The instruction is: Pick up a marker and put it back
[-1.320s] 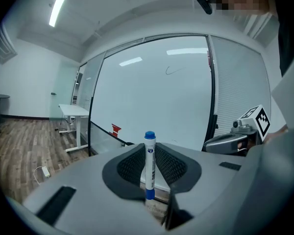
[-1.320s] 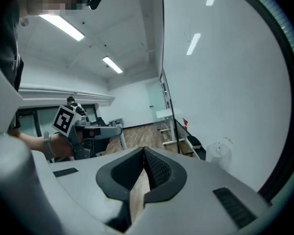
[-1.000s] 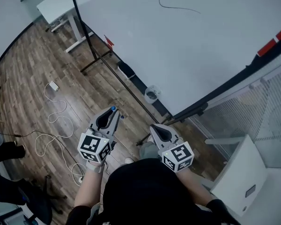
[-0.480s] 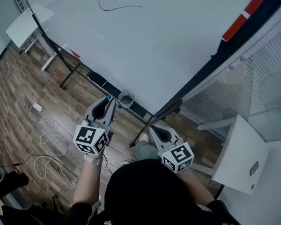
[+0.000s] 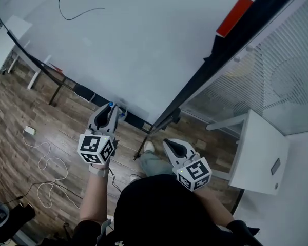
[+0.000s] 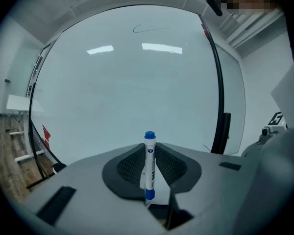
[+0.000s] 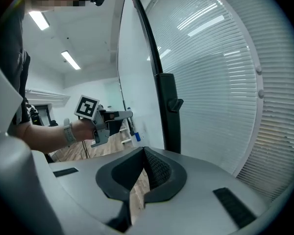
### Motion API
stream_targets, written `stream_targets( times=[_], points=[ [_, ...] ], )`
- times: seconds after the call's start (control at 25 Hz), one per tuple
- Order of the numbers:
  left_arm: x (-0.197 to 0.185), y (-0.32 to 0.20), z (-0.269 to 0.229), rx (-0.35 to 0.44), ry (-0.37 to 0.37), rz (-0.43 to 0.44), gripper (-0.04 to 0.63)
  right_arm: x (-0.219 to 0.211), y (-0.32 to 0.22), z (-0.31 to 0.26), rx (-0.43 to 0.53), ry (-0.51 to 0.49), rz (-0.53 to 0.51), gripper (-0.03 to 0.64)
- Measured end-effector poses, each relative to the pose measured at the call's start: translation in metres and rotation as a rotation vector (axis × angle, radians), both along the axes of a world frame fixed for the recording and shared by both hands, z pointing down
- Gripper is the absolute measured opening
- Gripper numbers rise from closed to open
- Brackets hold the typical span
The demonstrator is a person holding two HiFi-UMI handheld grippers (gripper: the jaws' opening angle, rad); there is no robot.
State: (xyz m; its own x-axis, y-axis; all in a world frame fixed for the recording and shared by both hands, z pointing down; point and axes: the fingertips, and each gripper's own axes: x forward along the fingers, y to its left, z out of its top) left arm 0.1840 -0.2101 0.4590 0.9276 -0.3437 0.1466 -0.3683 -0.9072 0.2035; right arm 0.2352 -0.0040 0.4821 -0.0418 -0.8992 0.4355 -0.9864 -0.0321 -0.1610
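A white marker (image 6: 149, 163) with a blue cap stands upright between the pads of my left gripper (image 6: 148, 148), which is shut on it. In the head view the left gripper (image 5: 110, 109) points at the lower edge of the whiteboard (image 5: 143, 45), the marker's blue cap (image 5: 111, 104) at its tips. A thin black line (image 5: 77, 14) is drawn high on the board. My right gripper (image 5: 167, 142) hangs lower right, near the board's black frame (image 5: 195, 86), shut with nothing in it. In the right gripper view its tips (image 7: 144, 151) meet, and the left gripper (image 7: 112, 116) shows beyond.
Window blinds (image 5: 277, 70) stand to the right of the board, with a white table (image 5: 262, 147) below them. White cables (image 5: 41, 163) lie on the wood floor at the left. A white desk (image 5: 2, 40) stands at the far left. The board's stand legs (image 5: 56, 83) run along the floor.
The view has swung right along the whiteboard, so the drawn line has slid to the upper left. Both grippers moved with it toward the board's right end. The marker stays in the left gripper.
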Motion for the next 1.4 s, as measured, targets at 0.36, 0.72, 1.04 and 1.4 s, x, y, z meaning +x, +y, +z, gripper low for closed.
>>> stream_targets(
  times=[0.36,0.72,1.04,1.4],
  points=[
    [0.007,-0.018,0.016,-0.023,-0.002,-0.036,0.081,0.018,0.009,0.007,-0.024,0.0,0.043,0.029],
    [0.016,-0.009,0.054,-0.051,-0.082,-0.033,0.081,0.024,0.016,0.011,-0.045,-0.006,0.045,0.029],
    [0.014,-0.006,0.083,-0.063,-0.128,-0.05,0.081,0.025,0.016,0.014,-0.06,0.0,0.042,0.029],
    [0.014,-0.005,0.095,-0.078,-0.138,-0.056,0.083,0.028,0.017,0.017,-0.069,-0.002,0.042,0.029]
  ],
)
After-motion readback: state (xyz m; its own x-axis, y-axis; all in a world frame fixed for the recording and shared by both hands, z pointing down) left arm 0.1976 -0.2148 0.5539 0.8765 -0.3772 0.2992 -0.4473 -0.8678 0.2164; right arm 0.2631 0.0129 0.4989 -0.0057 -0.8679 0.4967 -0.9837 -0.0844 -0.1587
